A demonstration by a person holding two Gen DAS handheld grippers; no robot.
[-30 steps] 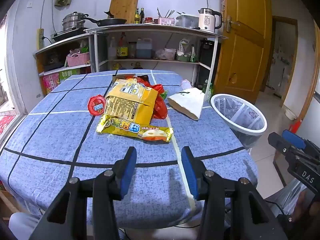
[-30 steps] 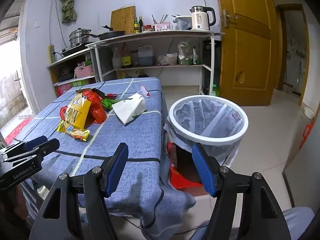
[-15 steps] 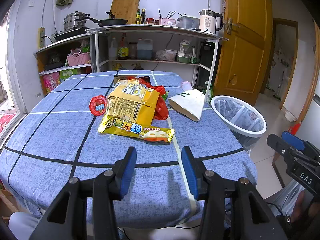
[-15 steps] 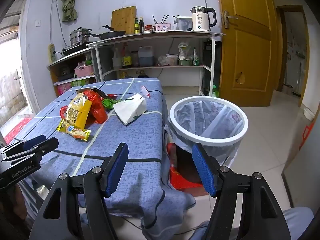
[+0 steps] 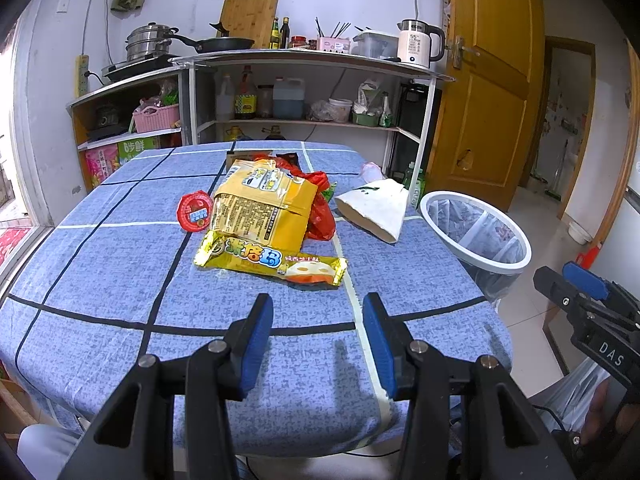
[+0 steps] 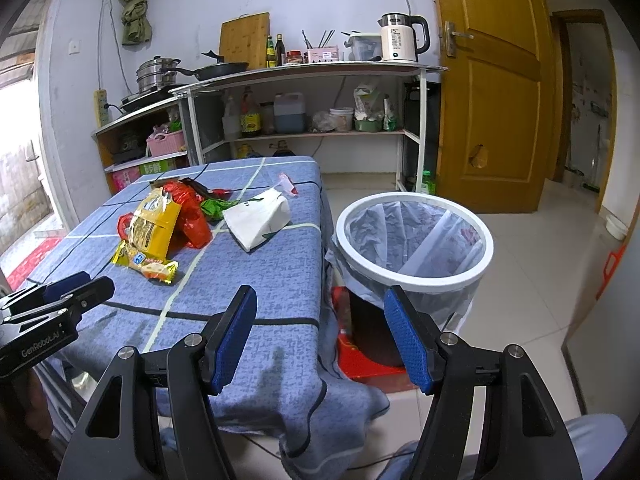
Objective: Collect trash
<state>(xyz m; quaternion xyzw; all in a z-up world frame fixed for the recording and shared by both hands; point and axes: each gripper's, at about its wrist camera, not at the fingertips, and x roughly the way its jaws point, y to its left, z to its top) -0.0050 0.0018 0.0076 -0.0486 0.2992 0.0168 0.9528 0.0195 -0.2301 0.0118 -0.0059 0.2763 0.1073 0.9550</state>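
Left wrist view, left claw (image 5: 317, 312) spread and empty above the tablecloth (image 5: 120, 272), right claw (image 6: 320, 308) likewise spread, holding nothing.

- The left gripper (image 5: 317, 338) points forward and somewhat downward, its two blue-padded fingers (image 5: 256, 344) parted with nothing between them
- Its black finger arms spread out toward the bottom of the left wrist view
- The right gripper (image 6: 320, 334) also tilts forward and down, jaws spread wide, blue pads (image 6: 406, 340) facing each other across an empty gap
- In the left wrist view the right gripper shows from the side at the right edge, with part of a hand (image 5: 604, 408) below it
- In the right wrist view the left gripper sits at the left edge, seen side-on
- A trouser leg (image 6: 592, 432) shows at the lower right
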